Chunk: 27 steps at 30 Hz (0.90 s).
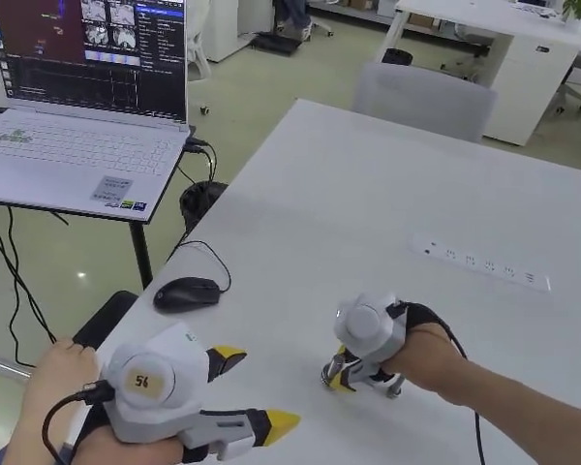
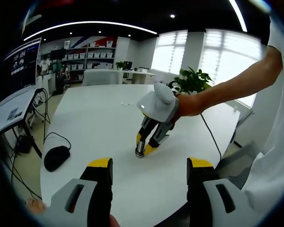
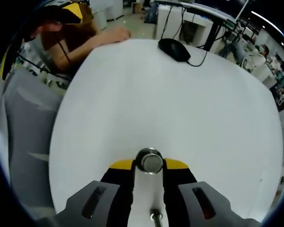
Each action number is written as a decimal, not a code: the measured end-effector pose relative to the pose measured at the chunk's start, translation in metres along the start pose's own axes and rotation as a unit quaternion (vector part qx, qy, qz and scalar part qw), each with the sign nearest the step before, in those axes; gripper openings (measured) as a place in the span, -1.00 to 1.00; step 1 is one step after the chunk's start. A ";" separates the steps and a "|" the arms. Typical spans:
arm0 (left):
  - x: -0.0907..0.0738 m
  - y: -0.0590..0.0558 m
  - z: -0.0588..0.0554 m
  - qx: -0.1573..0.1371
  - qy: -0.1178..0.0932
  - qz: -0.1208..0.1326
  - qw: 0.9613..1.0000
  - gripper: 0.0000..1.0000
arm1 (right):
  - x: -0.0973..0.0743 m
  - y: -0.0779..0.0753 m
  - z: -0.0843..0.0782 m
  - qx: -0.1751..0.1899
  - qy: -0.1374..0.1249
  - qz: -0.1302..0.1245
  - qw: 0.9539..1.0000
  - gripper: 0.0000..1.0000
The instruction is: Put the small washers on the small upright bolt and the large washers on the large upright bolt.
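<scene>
My right gripper (image 1: 340,378) points down at the white table (image 1: 368,194), shut on a metal bolt (image 3: 149,161). The bolt's round end shows between the yellow tips in the right gripper view. In the left gripper view that gripper (image 2: 145,148) holds the bolt (image 2: 140,152) upright, its lower end at the tabletop. A second small metal piece (image 3: 155,215) sits lower between the right jaws; what it is cannot be made out. My left gripper (image 1: 255,389) hovers near the table's front-left corner, open, with nothing between its fingers (image 2: 100,163).
A black mouse (image 1: 187,293) with its cable lies near the table's left edge. A white power strip (image 1: 479,263) lies at the right. An open laptop (image 1: 77,145) stands on a side stand to the left, and a grey chair (image 1: 421,97) is behind the table.
</scene>
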State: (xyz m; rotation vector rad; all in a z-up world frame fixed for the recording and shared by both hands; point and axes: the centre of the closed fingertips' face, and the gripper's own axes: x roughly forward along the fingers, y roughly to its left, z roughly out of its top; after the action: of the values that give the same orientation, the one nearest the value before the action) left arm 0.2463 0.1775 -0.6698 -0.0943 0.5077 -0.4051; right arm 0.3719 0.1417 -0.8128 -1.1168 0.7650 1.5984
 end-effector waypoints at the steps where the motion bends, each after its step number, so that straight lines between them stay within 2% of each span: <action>1: 0.000 0.000 0.000 0.000 0.000 0.000 1.000 0.26 | 0.002 0.000 0.000 0.001 0.000 0.000 1.000 -0.53; 9: 0.007 -0.004 0.004 0.006 0.006 -0.007 1.000 0.26 | -0.001 0.002 -0.002 0.017 0.000 -0.006 1.000 -0.51; 13: 0.009 -0.004 0.006 0.007 0.004 -0.009 1.000 0.25 | -0.008 0.007 -0.003 0.046 -0.024 -0.007 0.999 -0.44; 17: 0.012 -0.006 0.004 0.008 0.010 -0.013 1.000 0.25 | -0.017 0.009 -0.012 0.054 -0.033 -0.019 0.998 -0.36; 23: 0.019 -0.011 0.003 0.011 0.018 -0.023 1.000 0.25 | -0.042 0.020 -0.017 0.091 -0.083 -0.042 0.992 -0.32; 25: 0.021 -0.013 0.003 0.014 0.020 -0.026 0.999 0.25 | -0.049 0.026 -0.021 0.100 -0.095 -0.047 0.989 -0.32; 27: 0.023 -0.014 0.003 0.016 0.022 -0.029 0.999 0.25 | -0.053 0.034 -0.029 0.113 -0.096 -0.046 0.988 -0.28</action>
State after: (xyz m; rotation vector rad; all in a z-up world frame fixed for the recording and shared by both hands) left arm 0.2610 0.1558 -0.6748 -0.0699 0.5432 -0.4734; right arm 0.3523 0.0867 -0.7754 -0.8119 0.7342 1.4758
